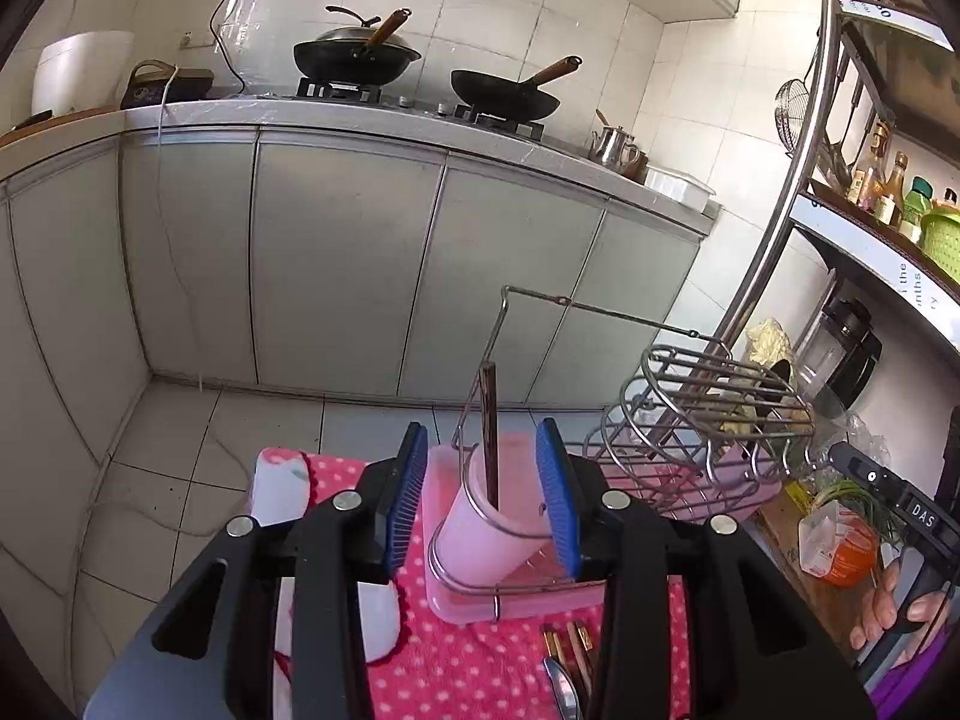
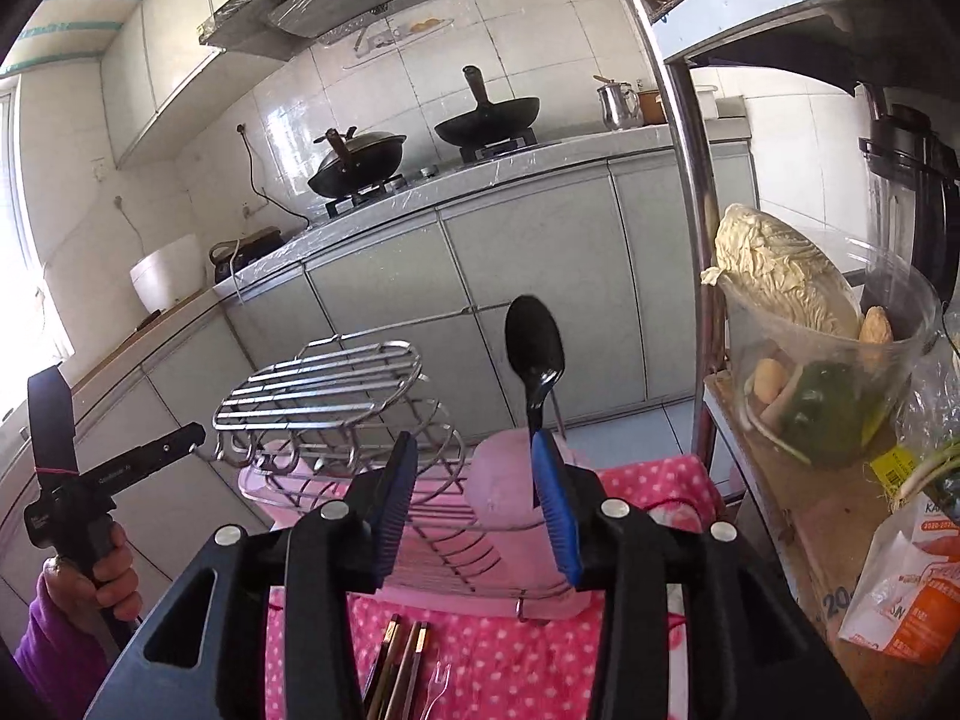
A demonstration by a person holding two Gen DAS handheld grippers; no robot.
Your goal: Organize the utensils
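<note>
The counter (image 1: 360, 120) curves across the upper frame of the left view, with two woks (image 1: 354, 57) on it. At lower centre a pink dotted cloth (image 1: 480, 660) bears a wire rack (image 1: 690, 420) on a pink tray (image 1: 456, 600). A pink cup (image 1: 480, 540) stands in the rack's ring, holding a dark stick (image 1: 491, 432). The left gripper (image 1: 483, 498) hangs spread around the cup, grasping nothing. The right gripper (image 2: 474, 504) is spread too; a black spoon (image 2: 534, 348) rises beside its right-hand pad (image 2: 555, 504), contact unclear. Chopsticks (image 2: 402, 666) and a fork (image 2: 435, 690) lie on the cloth at bottom centre.
</note>
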